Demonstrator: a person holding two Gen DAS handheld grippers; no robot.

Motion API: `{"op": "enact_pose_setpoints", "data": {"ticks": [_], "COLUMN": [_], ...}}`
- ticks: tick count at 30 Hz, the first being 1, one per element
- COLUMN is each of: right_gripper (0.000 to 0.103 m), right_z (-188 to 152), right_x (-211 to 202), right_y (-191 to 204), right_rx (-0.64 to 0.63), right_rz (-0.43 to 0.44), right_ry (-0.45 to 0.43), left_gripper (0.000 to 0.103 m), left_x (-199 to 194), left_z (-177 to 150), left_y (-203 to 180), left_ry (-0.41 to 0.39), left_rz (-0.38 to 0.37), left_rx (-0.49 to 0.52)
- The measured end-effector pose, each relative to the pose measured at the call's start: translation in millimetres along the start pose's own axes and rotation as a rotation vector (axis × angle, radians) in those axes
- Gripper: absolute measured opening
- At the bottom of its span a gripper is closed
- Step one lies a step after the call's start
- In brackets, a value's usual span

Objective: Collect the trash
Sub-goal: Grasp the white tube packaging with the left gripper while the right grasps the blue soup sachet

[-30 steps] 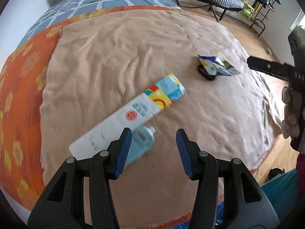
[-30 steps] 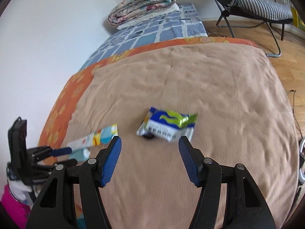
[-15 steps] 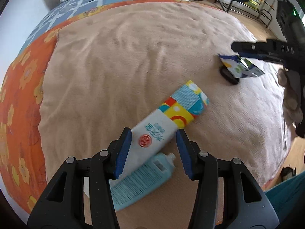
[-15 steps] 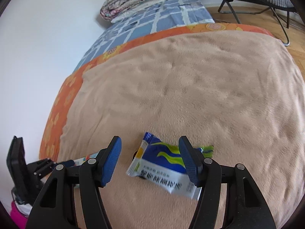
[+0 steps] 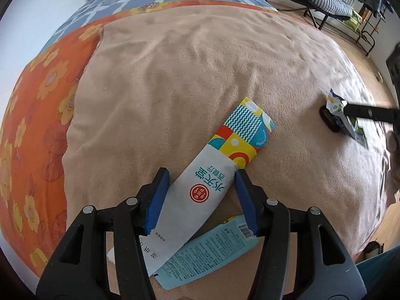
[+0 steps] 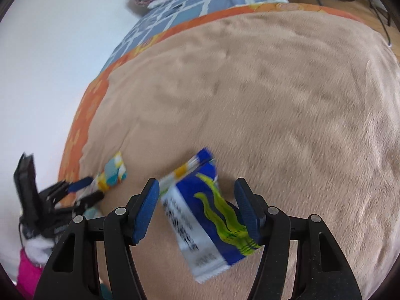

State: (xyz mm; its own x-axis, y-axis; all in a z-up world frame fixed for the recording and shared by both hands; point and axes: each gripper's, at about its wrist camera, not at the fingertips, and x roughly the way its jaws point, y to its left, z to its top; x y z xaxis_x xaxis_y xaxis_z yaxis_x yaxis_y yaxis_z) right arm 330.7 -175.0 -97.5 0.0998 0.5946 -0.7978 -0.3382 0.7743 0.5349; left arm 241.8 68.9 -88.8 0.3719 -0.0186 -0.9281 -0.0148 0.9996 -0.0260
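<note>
Collection is only beginning: nothing is lifted yet, and no bin is showing in either view. You are lowering the left tongs [image 5: 198, 197] astride the long white wet-wipes packet [image 5: 212, 190], which is lying on the beige blanket [image 5: 200, 80] over a light-blue sachet [image 5: 207, 255]; the jaws are opening, pads not pressing. Your right tongs [image 6: 196, 208] are standing released around the blue-and-white snack wrapper [image 6: 200, 215], not gripping it. All three pieces are awaiting pickup.
</note>
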Motion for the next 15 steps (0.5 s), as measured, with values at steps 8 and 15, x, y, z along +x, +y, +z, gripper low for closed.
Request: {"op": "enact_pose_setpoints", "data": {"ticks": [8,15], "right_gripper": [0.062,0.058], "right_z": [-18,-21], "right_x": [4,8], "right_y": [25,24], "right_rx": [-0.148,-0.139], "right_rz": [-0.191,-0.208], "right_ry": [0.004,-0.026], "left_gripper": [0.056,0.049], "left_x": [2,2], "left_z": [-3,-2], "left_y": [-5,0], "left_ry": [0.001,0.001], "left_rz": [0.026,0.002], "left_rx": [0.044,0.03]}}
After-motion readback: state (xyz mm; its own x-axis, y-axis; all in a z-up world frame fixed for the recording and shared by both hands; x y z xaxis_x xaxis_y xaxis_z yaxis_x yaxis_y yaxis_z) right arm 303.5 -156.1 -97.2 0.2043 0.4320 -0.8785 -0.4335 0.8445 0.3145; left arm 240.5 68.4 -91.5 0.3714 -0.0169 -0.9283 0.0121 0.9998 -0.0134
